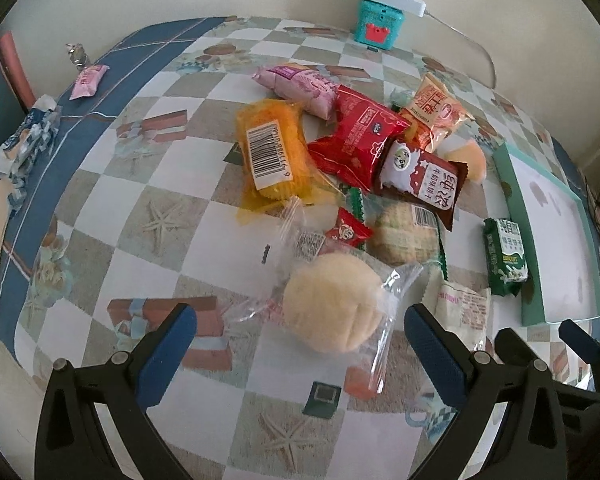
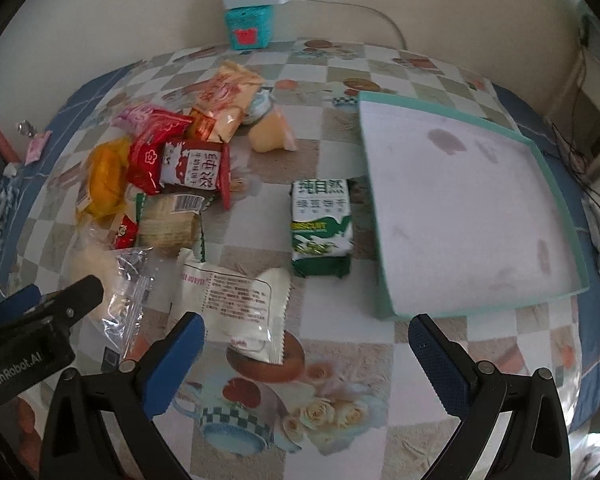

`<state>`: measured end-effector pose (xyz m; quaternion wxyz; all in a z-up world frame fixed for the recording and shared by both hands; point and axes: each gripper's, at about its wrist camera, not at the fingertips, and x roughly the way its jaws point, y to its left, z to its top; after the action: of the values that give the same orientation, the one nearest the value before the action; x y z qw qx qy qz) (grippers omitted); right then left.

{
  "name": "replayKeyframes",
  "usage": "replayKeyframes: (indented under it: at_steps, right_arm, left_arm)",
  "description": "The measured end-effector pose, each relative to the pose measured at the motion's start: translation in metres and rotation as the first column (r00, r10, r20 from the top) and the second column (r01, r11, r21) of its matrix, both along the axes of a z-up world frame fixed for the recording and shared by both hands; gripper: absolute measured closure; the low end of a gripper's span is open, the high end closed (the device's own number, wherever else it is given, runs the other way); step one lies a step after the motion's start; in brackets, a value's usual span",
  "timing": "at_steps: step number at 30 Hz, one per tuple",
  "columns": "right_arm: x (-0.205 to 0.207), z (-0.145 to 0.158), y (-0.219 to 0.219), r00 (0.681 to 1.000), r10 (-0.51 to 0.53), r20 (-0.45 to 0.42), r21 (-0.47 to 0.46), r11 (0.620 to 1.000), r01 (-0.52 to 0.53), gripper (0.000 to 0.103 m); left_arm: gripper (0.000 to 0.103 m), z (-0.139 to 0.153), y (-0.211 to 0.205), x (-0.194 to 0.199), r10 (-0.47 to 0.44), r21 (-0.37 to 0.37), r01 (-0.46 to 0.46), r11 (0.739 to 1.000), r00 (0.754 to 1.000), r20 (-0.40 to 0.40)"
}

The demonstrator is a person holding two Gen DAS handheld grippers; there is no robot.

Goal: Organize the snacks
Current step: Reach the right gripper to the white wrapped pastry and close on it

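Both tongs wide open, nothing gripped. Left tongs [image 1: 300, 344] hover over the desk [image 1: 148, 184] w/ a round pale bun in clear wrap [image 1: 332, 306] lying between the blue pads (not touching either). Right tongs [image 2: 306, 354] sit just past the near end of a white snack packet [image 2: 236, 300]; left pad is next to its lower edge, contact unclear.

Mid desk: green biscuit pack [image 2: 322, 228] lies flat just beside the teal tray [image 2: 384, 280], tray interior holds no snacks. Left of that is the main pile: brown milk-biscuit pack [image 1: 424, 180] on top, red pack [image 1: 356, 136], orange-wrapped cake w/ barcode up [image 1: 272, 152], small red candy [image 1: 348, 230], cracker pack [image 1: 406, 236].

Far: pink pack [image 1: 300, 88] and orange-white pack [image 1: 436, 112] at pile's back edge. Teal box w/ white power strip on top [image 1: 380, 20] against the wall. Small pink packet [image 1: 88, 80] well apart, on the blue border.
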<state>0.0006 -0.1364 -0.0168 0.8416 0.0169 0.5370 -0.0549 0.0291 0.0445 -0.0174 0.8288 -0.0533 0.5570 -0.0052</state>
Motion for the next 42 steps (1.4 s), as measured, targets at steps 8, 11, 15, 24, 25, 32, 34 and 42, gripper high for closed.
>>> replayKeyframes:
  at_steps: [8, 11, 15, 24, 25, 32, 34, 42]
  right_arm:
    - [0.016, -0.02, 0.016, 0.997, 0.057, -0.058, -0.023, 0.998, -0.059, 0.0]
    - [0.019, -0.026, 0.019, 0.995, 0.062, -0.073, -0.027, 0.998, -0.064, 0.0]
    - [0.022, -0.026, 0.02, 0.995, 0.066, -0.072, -0.026, 0.997, -0.068, 0.0]
    - [0.023, -0.028, 0.019, 0.994, 0.078, -0.071, -0.011, 0.997, -0.079, 0.0]
    - [0.023, -0.028, 0.02, 0.994, 0.083, -0.071, -0.007, 0.996, -0.084, 0.0]
    - [0.022, -0.029, 0.039, 0.985, 0.156, -0.074, 0.02, 0.988, -0.155, 0.0]
    - [0.023, -0.03, 0.044, 0.983, 0.168, -0.074, 0.031, 0.986, -0.166, 0.0]
    - [0.022, -0.034, 0.057, 0.975, 0.203, -0.087, 0.106, 0.975, -0.194, 0.001]
  left_arm:
    - [0.0, -0.011, 0.002, 0.014, 0.003, -0.021, -0.004, 1.0, 0.999, -0.043]
    - [0.0, -0.012, 0.003, 0.015, -0.007, -0.02, 0.006, 1.0, 0.999, -0.043]
    - [0.0, -0.013, 0.015, 0.013, -0.011, -0.028, 0.01, 1.0, 0.999, -0.045]
    - [0.0, -0.012, 0.05, 0.006, 0.033, -0.034, -0.035, 0.999, 0.998, -0.055]
    - [0.0, -0.012, 0.055, 0.005, 0.041, -0.037, -0.043, 0.998, 0.998, -0.056]
    - [0.0, -0.001, 0.065, 0.007, 0.069, -0.081, -0.072, 0.994, 0.997, -0.04]
    - [0.0, 0.001, 0.059, 0.011, 0.055, -0.088, -0.058, 0.994, 0.998, -0.035]
    - [0.0, -0.004, 0.038, 0.025, 0.036, -0.095, -0.04, 0.995, 0.998, -0.05]
